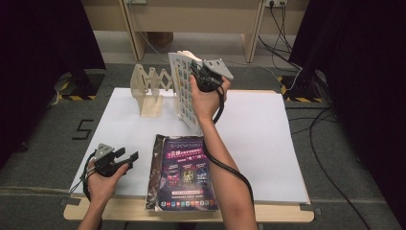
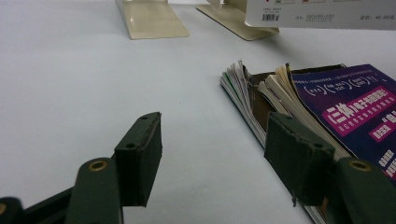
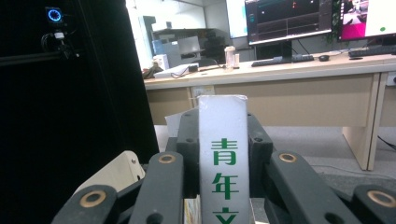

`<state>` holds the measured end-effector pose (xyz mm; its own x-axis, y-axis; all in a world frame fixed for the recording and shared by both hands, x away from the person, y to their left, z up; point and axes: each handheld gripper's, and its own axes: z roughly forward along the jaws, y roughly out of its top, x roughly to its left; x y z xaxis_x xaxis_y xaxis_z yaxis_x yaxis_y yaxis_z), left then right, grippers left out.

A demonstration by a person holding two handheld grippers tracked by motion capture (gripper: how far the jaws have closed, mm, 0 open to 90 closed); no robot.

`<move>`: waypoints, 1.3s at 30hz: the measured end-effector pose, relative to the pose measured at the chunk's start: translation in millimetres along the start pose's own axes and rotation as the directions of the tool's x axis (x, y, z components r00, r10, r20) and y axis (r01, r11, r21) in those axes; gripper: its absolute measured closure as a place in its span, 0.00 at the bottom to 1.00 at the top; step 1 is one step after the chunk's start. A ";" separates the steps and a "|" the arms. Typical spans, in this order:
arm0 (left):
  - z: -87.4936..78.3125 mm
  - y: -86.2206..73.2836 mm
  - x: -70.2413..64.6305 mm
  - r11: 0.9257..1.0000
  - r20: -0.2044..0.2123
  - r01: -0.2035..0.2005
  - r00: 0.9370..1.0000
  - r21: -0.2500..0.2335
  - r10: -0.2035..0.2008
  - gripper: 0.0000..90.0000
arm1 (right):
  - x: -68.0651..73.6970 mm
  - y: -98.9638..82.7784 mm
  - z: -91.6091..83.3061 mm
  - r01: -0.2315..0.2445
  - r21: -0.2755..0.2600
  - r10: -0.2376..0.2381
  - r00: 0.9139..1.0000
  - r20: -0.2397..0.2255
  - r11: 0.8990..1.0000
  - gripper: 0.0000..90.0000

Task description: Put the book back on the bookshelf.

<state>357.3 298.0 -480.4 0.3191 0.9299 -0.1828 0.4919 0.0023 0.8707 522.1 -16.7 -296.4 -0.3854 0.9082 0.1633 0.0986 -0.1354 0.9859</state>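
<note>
My right gripper (image 1: 200, 71) is shut on a white-covered book (image 1: 184, 93), held upright in the air over the back of the table, just right of the beige folding book rack (image 1: 151, 91). In the right gripper view the book's white spine (image 3: 223, 154) with green characters stands squeezed between my two black jaws. A purple-covered book (image 1: 186, 173) lies on top of a small stack at the table's front. My left gripper (image 1: 130, 157) rests open on the white table sheet (image 1: 268, 139), left of that stack; its pads (image 2: 140, 156) hold nothing, with the stack's page edges (image 2: 245, 100) to their right.
The rack's flat beige feet (image 2: 152, 21) stand on the sheet at the back left. Beyond the table are a wooden desk (image 1: 191, 19), cables on the floor at the right (image 1: 316, 129) and dark curtains on both sides. Monitors sit on a desk (image 3: 299, 65) behind.
</note>
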 end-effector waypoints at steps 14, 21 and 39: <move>-0.2 0.0 -0.1 1.000 0.003 0.000 1.000 -0.001 0.000 0.40 | 5.5 4.0 18.5 -0.009 -0.014 0.010 1.000 0.013 1.000 0.83; -1.4 0.9 -0.4 1.000 0.003 -0.001 1.000 -0.005 0.001 0.40 | 6.5 0.8 29.5 -0.012 -0.011 0.012 1.000 0.019 1.000 0.83; -1.1 -0.1 1.2 1.000 0.001 0.007 1.000 -0.005 -0.007 0.40 | 7.9 -4.9 41.9 -0.014 -0.028 0.015 0.999 0.032 1.000 0.83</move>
<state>356.7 299.6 -480.2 0.3166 0.9295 -0.1892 0.4901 0.0105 0.8716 557.0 7.7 -301.5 -0.3544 0.9182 0.1770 0.0785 -0.1594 0.9841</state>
